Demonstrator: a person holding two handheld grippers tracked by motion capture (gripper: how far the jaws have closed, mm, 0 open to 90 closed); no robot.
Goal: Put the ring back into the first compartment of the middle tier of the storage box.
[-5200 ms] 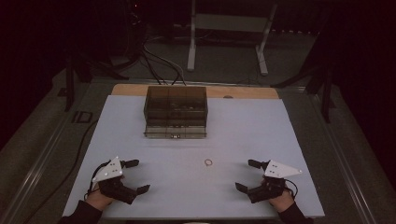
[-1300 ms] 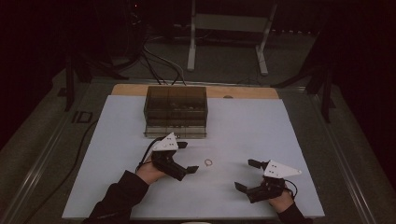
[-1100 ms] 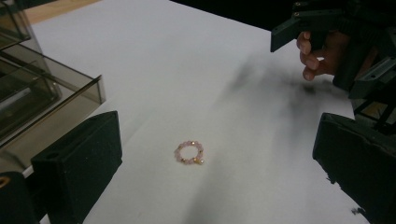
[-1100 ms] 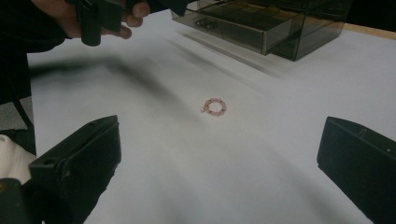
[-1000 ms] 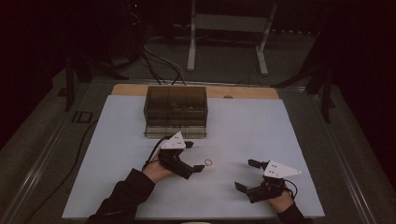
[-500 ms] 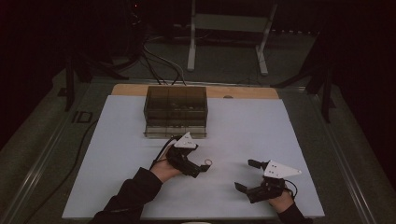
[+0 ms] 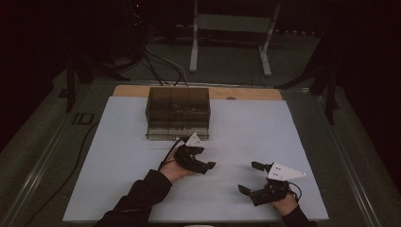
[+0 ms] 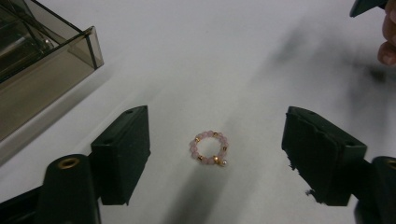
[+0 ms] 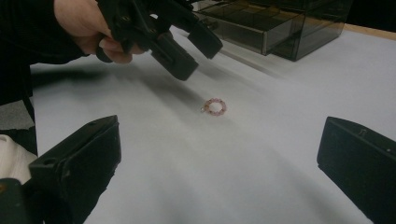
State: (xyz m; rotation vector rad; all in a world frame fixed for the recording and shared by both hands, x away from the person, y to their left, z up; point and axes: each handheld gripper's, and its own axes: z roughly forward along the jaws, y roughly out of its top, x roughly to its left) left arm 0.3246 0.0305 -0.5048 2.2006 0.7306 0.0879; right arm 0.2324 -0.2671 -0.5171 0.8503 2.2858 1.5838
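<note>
A small bracelet (image 8: 208, 147) of pink and gold beads lies flat on the white tabletop (image 7: 118, 156). My left gripper (image 7: 204, 158) hangs open just above it, near the table's middle. In the left gripper view the bracelet sits between the two spread jaws of that gripper (image 8: 217, 135), touching neither. My right gripper (image 7: 249, 177) rests open near the front right, nothing between its jaws. In the right gripper view, the bracelet (image 9: 215, 106) lies ahead of that gripper (image 9: 219, 154), with the left gripper (image 9: 187, 42) slanting down over it.
A smoky translucent drawer box (image 7: 177, 111) stands at the back centre of the table, just behind the left gripper, with a drawer front (image 8: 37, 70) close to the left jaw. A cable trails from the left gripper (image 7: 166, 153). Dark floor and stand legs surround the table.
My left gripper has travelled from the front left to the middle and now hangs over the bracelet, jaws still open. The right gripper has stayed put.
</note>
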